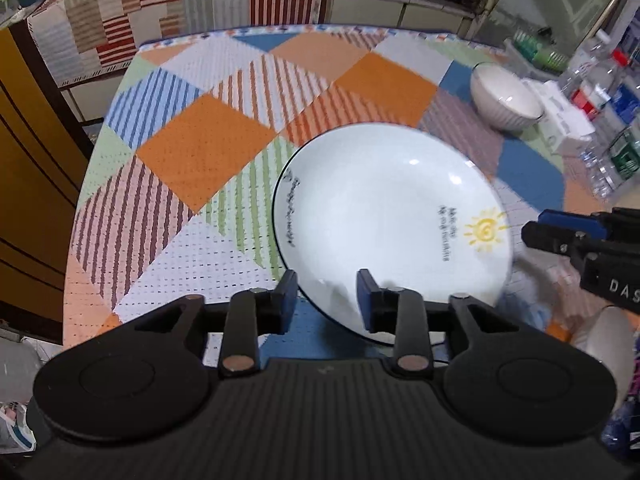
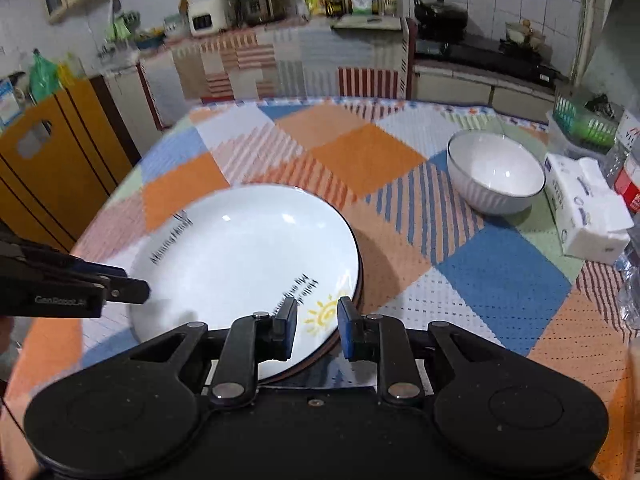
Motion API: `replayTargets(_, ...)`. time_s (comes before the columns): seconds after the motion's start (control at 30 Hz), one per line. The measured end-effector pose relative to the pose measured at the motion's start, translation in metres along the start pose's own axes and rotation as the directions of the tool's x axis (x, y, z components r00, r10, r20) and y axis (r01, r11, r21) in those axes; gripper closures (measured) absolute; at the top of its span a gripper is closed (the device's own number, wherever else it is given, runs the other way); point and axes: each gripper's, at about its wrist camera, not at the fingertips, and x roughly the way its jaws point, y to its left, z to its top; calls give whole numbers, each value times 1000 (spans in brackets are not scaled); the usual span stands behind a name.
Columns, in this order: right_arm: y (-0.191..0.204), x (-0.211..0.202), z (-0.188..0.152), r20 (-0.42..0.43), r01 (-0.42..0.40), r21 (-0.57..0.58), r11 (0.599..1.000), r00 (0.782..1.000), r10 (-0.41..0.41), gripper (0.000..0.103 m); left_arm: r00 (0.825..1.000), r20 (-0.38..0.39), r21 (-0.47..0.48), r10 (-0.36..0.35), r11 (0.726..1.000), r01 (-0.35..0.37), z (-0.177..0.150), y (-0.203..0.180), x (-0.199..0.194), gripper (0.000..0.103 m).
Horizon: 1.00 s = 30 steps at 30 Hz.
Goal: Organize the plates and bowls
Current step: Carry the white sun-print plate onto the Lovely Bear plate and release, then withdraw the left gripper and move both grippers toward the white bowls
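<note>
Left gripper (image 1: 327, 298) is hovering over the near rim of the plate (image 1: 384, 216), jaws part-open with a clear gap, pads not pressing on anything; the rim is sitting below and between them. Right gripper (image 2: 317, 328) is over the opposite near edge, by the sun drawing, jaws standing narrow, with the rim showing in the gap; they look free of it, nothing gripped as far as I can tell. Each gripper is showing at the edge of the other's view, one on each side of the plate.

Step in hand, my read: letting the plate go after setting it down, then going for the bowl (image 2: 495, 171). To do it well: be lifting both grippers straight up off the rim without dragging it, keeping the plate flat, and clearing the edge before swinging toward the bowl.

Plate is lying flat on the table (image 2: 500, 280) near the front edge, on the patchwork cloth. In the right wrist view a dark second rim is peeking out under its right side, so it is probably stacked on another plate; can't say for certain. It is white, glossy, shallow, thin dark rim line, black lettering on two sides, yellow sun print. Glossy glaze, likely slippery.

Bowl is standing upright farther back on the right, well apart from the plate, white, ribbed outside, empty. Tissue pack (image 2: 588, 208) just beside it.
</note>
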Motion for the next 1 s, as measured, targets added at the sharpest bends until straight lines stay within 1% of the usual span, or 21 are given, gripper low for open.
replayTargets(0.1, 4, -20, 0, 14, -17, -28, 999, 1000, 17, 76, 1000, 21, 27, 21, 999, -22, -1, -10, -20, 56)
replayTargets(0.13, 5, -27, 0, 18, -19, -37, 999, 1000, 20, 73, 999, 20, 36, 27, 999, -27, -2, -13, -25, 54)
replayTargets(0.2, 7, -41, -1, 31, -26, -53, 998, 999, 28, 69, 999, 19, 52, 39, 998, -40, -4, -20, -36, 46)
replayTargets(0.23, 8, -48, -2, 34, -30, -61, 998, 999, 32, 67, 999, 18, 59, 46, 997, -47, -5, -23, -40, 44)
replayTargets(0.3, 8, -60, -3, 36, -32, -74, 997, 999, 35, 64, 998, 15, 79, 57, 995, -58, -8, -31, -50, 35)
replayTargets(0.37, 6, -72, -4, 40, -37, -80, 996, 998, 40, 61, 998, 22, 100, 61, 993, -63, -9, -39, -59, 29)
replayTargets(0.47, 4, -91, -6, 50, -43, -89, 995, 998, 47, 55, 997, 42, 131, 66, 989, -71, -9, -52, -76, 24)
replayTargets(0.5, 4, -97, -6, 54, -45, -96, 994, 997, 51, 50, 997, 46, 138, 69, 988, -74, -10, -57, -82, 22)
replayTargets(0.6, 3, -117, -10, 57, -62, -121, 991, 996, 69, 42, 997, 52, 155, 56, 986, -63, -10, -70, -100, 17)
replayTargets(0.7, 0, -135, -17, 33, -90, -131, 987, 995, 95, 31, 998, 58, 163, 35, 986, -44, -13, -84, -114, 16)
replayTargets(0.77, -3, -143, -25, 20, -93, -137, 986, 995, 97, 29, 999, 48, 162, 15, 986, -23, -15, -91, -120, 16)
replayTargets(0.8, -5, -146, -29, 10, -91, -139, 986, 996, 93, 26, 999, 41, 162, 4, 987, -10, -16, -95, -122, 16)
replayTargets(0.83, -8, -148, -34, -4, -87, -139, 987, 996, 87, 17, 999, 33, 161, -3, 987, -2, -18, -99, -123, 16)
replayTargets(0.9, -14, -152, -45, -18, -71, -145, 987, 997, 69, 6, 1000, 17, 161, -11, 987, 8, -22, -108, -123, 16)
replayTargets(1.0, -24, -157, -64, -35, -56, -160, 986, 998, 51, 6, 1000, 5, 162, -13, 987, 12, -30, -121, -120, 16)
